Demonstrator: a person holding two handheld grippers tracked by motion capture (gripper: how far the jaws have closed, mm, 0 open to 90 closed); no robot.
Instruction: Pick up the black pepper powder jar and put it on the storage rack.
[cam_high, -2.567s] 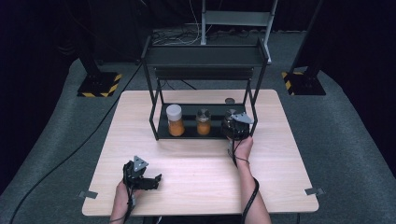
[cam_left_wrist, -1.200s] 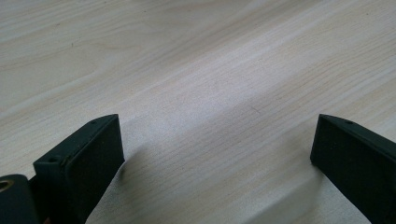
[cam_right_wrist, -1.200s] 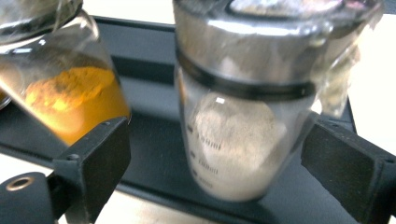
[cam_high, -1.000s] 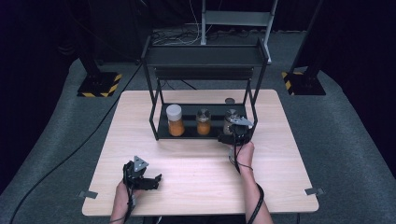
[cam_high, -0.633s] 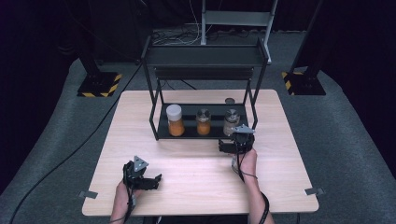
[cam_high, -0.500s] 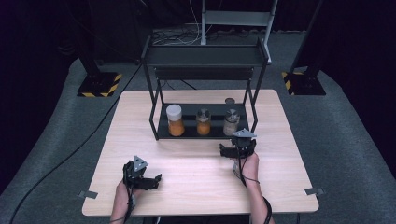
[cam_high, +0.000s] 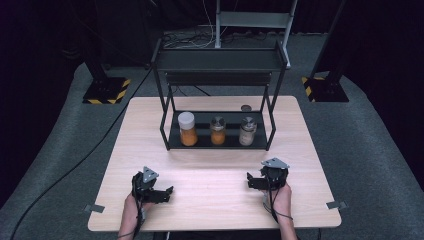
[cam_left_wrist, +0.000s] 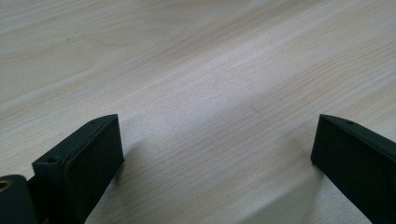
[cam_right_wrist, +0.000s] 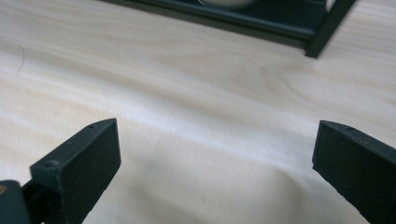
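Both grippers rest low over the near half of the wooden table (cam_high: 220, 195). My right gripper (cam_high: 256, 181) has just been opening its jaws; they stand spread wide with nothing between them, as the right gripper view confirms: bare wood lies between the two black pads, and the base rail of the black wire shelf (cam_right_wrist: 261, 21) runs across the top of that view. My left gripper (cam_high: 161, 192) is likewise spread and empty, pointing at bare tabletop. The pale-filled jar (cam_high: 247, 131) stands upright at the right end of the shelf's bottom tier, beside a small amber jar (cam_high: 217, 130) and a larger white-lidded orange jar (cam_high: 187, 129); a dark round object (cam_high: 245, 108), too small to identify, lies on the table behind the shelf. The pale-filled jar is well apart from my right jaws, ahead of them and slightly to the left, and touches neither pad. I judge the step in hand to be the retreat after placing. To do it well, I keep the jaws wide, draw back level and clear of the shelf's front post (cam_high: 271, 131), and settle the gripper without scraping the wood.
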